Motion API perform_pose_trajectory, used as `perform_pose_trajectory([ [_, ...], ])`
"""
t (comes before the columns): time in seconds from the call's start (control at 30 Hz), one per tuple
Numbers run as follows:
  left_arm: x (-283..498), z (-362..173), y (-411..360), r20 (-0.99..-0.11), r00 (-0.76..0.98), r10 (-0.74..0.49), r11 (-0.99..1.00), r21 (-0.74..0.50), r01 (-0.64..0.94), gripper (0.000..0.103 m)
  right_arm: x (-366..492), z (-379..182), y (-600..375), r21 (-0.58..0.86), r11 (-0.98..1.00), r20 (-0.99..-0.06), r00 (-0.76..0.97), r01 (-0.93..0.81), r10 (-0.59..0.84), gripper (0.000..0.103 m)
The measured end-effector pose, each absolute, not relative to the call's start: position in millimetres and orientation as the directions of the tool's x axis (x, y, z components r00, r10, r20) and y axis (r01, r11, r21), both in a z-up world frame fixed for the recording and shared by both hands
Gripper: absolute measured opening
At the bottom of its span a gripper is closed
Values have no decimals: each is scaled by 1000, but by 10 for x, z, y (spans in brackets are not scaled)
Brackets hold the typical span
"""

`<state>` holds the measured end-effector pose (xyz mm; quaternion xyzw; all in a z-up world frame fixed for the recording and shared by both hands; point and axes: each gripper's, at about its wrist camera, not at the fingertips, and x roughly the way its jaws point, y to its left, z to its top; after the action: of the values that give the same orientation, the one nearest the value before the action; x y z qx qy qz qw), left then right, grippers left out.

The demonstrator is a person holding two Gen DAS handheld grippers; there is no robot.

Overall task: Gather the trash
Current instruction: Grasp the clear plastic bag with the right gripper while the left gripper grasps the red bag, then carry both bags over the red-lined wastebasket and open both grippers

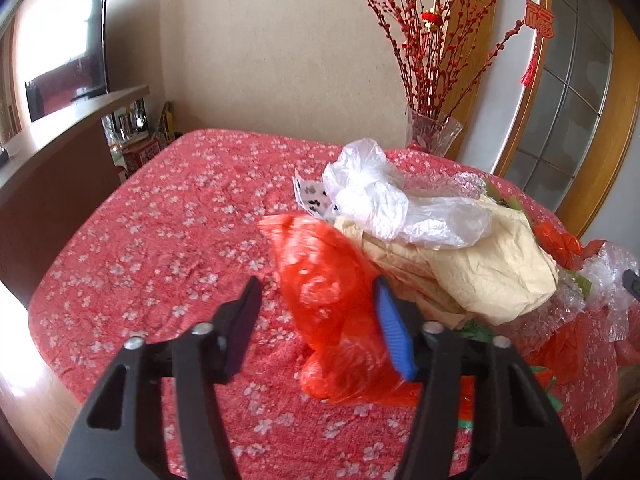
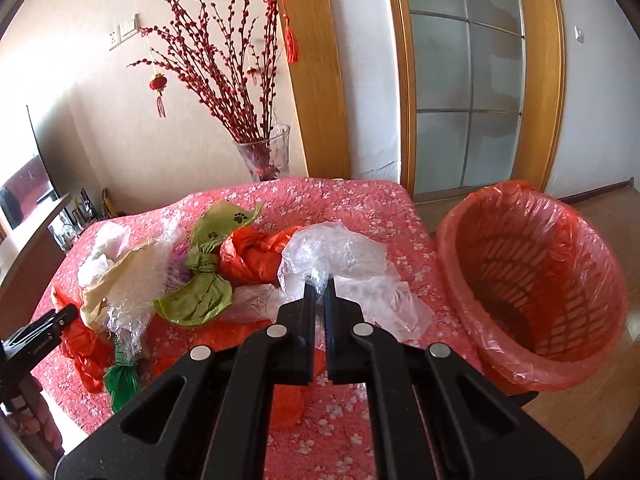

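Note:
A pile of trash lies on the red flowered tablecloth (image 1: pixel 152 240). In the left wrist view my left gripper (image 1: pixel 316 292) is open, its jaws either side of a red plastic bag (image 1: pixel 324 296); behind it lie beige paper (image 1: pixel 492 264) and a clear bag (image 1: pixel 384 196). In the right wrist view my right gripper (image 2: pixel 319 286) is shut on a clear plastic bag (image 2: pixel 340 260), holding it above the cloth. A red basket bin (image 2: pixel 532 280) lined with a red bag stands to the right of the table. The left gripper's tip (image 2: pixel 60 316) shows at the far left.
A glass vase (image 2: pixel 266 152) with red branches stands at the table's far edge. Green wrappers (image 2: pixel 204 276), an orange-red bag (image 2: pixel 256 256) and bubble wrap (image 2: pixel 132 300) lie in the pile. A TV (image 1: pixel 76 56) and cabinet are at left, a glass door (image 2: pixel 468 80) behind the bin.

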<state>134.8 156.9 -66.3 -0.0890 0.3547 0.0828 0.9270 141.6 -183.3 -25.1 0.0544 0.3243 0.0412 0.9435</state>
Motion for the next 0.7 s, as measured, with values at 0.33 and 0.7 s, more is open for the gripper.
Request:
perform_pose_trajectory([
  [0.33,1298,-532,1658,-642,766,33,971,-160,-175,10,1317,-79,-1931,143,989,-560,820,-39,113,4],
  [0.7,1159,-71,1664,-555,832,7,976,-176,-126,9,1188,159,-2033,144,989,-500,860,-33,101,4],
])
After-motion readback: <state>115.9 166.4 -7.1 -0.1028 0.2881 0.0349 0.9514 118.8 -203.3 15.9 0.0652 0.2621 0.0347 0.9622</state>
